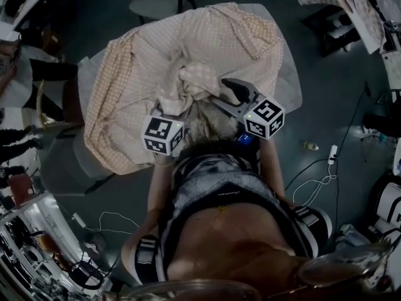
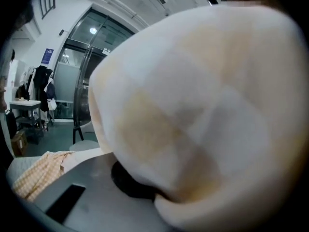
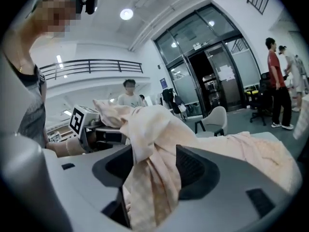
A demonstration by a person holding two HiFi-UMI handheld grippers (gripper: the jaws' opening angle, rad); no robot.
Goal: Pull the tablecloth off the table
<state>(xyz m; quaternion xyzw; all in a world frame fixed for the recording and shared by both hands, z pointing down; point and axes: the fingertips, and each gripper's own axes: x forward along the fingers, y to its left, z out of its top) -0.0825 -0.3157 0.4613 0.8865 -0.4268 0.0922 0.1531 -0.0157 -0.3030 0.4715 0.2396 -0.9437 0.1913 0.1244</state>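
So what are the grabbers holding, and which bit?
The left gripper pinches a bunched fold of the tablecloth. The right gripper is open; cloth only drapes between its jaws.

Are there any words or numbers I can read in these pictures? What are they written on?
No text can be read.
Blue sign beside the glass doors: too blurred to read.
White notice on the glass door: too small to read.
Small print on the person's top: too small to read.
Marker cubes: black-and-white square patterns only, no words.
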